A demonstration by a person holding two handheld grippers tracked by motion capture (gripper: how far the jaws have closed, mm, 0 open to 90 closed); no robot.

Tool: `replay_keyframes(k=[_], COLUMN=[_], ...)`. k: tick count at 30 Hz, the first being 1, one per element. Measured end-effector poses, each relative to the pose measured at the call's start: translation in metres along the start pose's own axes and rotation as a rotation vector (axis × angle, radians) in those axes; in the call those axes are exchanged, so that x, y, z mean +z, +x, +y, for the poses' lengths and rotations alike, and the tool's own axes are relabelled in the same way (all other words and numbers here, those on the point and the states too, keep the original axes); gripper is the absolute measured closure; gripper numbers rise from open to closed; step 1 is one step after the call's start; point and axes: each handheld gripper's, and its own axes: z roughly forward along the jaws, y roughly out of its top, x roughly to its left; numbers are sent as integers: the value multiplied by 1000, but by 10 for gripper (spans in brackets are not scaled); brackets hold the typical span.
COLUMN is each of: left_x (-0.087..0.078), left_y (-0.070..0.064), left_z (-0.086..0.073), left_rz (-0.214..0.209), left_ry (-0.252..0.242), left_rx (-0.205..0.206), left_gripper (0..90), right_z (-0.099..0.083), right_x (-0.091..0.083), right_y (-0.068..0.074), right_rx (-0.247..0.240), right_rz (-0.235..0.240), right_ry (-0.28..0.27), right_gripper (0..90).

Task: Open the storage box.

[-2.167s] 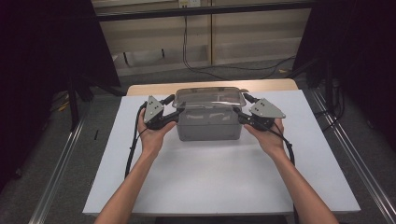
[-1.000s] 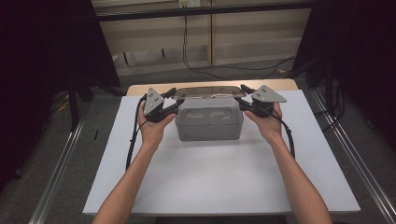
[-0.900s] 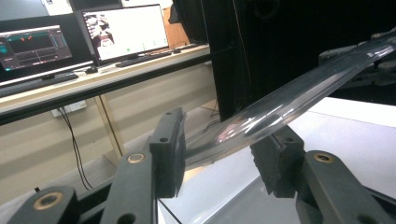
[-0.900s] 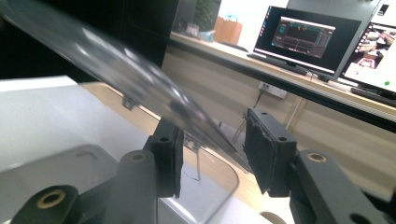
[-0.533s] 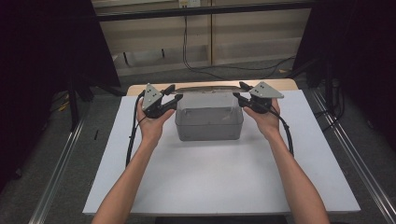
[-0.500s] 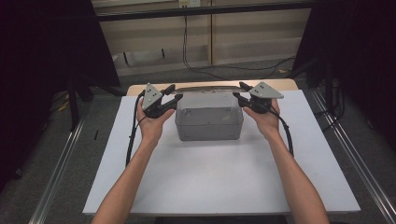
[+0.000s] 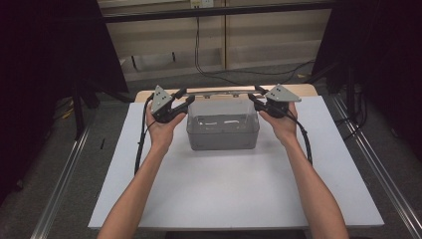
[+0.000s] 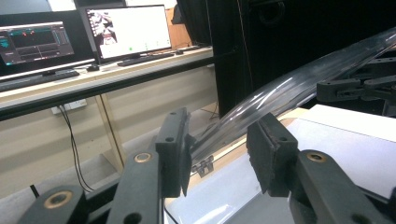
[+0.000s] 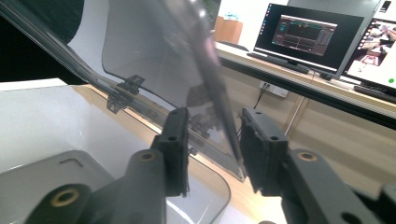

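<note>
- The left hand-held gripper (image 7: 180, 103) sits left of centre in the upper half of the high view, at the left end of the raised clear lid (image 7: 221, 92); in the left gripper view its 2 jaws stand apart with the lid's edge (image 8: 280, 95) running between them, and I cannot tell whether the pads touch it.
- The right hand-held gripper (image 7: 255, 100) sits right of centre at the same height, at the lid's right end; in the right gripper view its 2 jaws stand apart with the lid's edge (image 9: 212, 84) between them, close to the right pad (image 9: 257, 144).
- The white table (image 7: 234, 189) fills the lower middle of the high view.
- The grey box (image 7: 223, 130) stands on the table at upper centre, between both hands, its top open.
- The lid is tilted up at the box's far side, joined by small hinges (image 9: 125, 91).
</note>
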Motion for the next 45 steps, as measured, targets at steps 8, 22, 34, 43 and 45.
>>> replay_keyframes(k=[8,22,34,43,45], left_x=[5,12,26,36,38], left_y=[4,19,25,27,29], left_z=[-3,-15,-19,-27,-28], left_rz=[2,-4,-47,-51,-43], left_ry=[18,24,46,43,40], left_rx=[15,-15,5,-9,-20], left_gripper=[573,441,418,419,420], right_z=[-1,0,1,7,7], right_x=[0,2,4,10,11], right_y=[0,-2,-3,-7,-8], right_rx=[-14,0,12,16,22], right_rz=[5,1,-7,-11,-12], right_ry=[3,0,-6,0,-4], right_gripper=[659,658,655,661,661])
